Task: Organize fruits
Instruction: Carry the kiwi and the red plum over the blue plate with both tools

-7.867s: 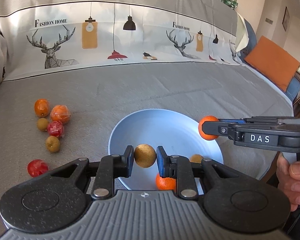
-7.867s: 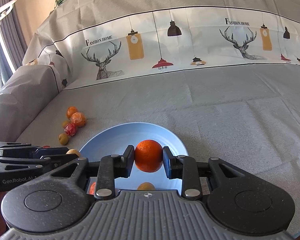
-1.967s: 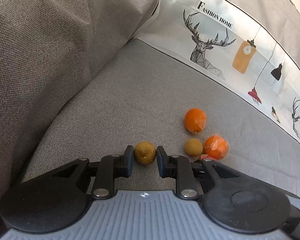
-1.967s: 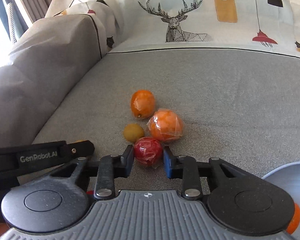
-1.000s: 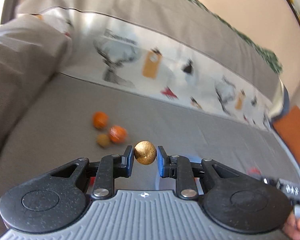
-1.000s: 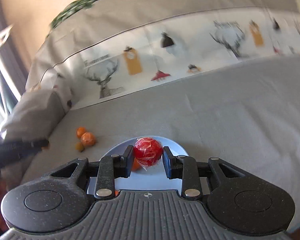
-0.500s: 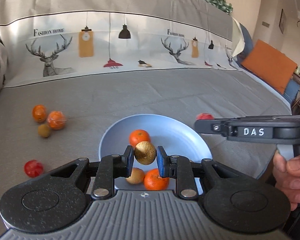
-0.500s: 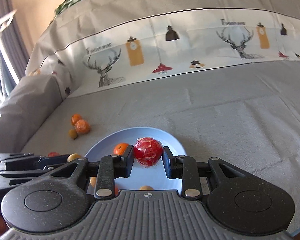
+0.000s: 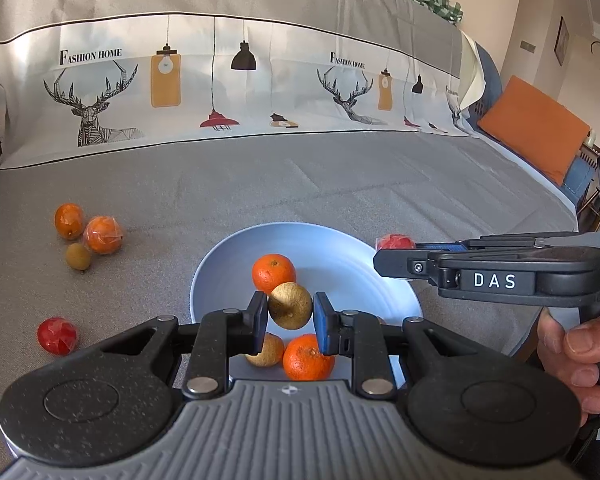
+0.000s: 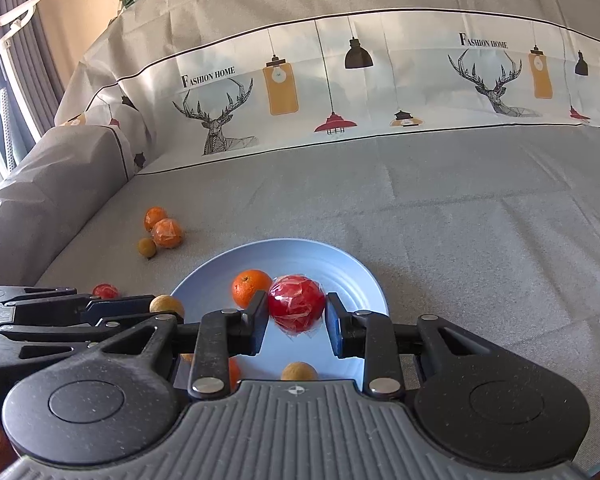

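Note:
A light blue plate point(image 9: 340, 248) point(image 10: 340, 268) lies on the grey sofa seat, holding two oranges point(image 9: 273, 273) point(image 9: 306, 358) and a small brown fruit point(image 9: 269, 355). My left gripper point(image 9: 290, 312) is shut on a brown round fruit point(image 9: 290, 305), held over the plate's near side. Over the plate's right part, my right gripper point(image 10: 297, 314) is shut on a red wrapped fruit point(image 10: 297, 307); in the left wrist view it comes in from the right point(image 9: 396, 252).
Loose on the seat left of the plate lie an orange point(image 9: 69, 220), a wrapped orange point(image 9: 103, 234), a small brown fruit point(image 9: 78, 256) and a red wrapped fruit point(image 9: 57, 335). The printed backrest rises behind. A hand point(image 9: 572, 356) grips the right gripper's handle. An orange cushion point(image 9: 534, 128) sits far right.
Both grippers have swung from the loose fruit at the left to above the plate, each carrying its fruit. In the last half second they barely moved.

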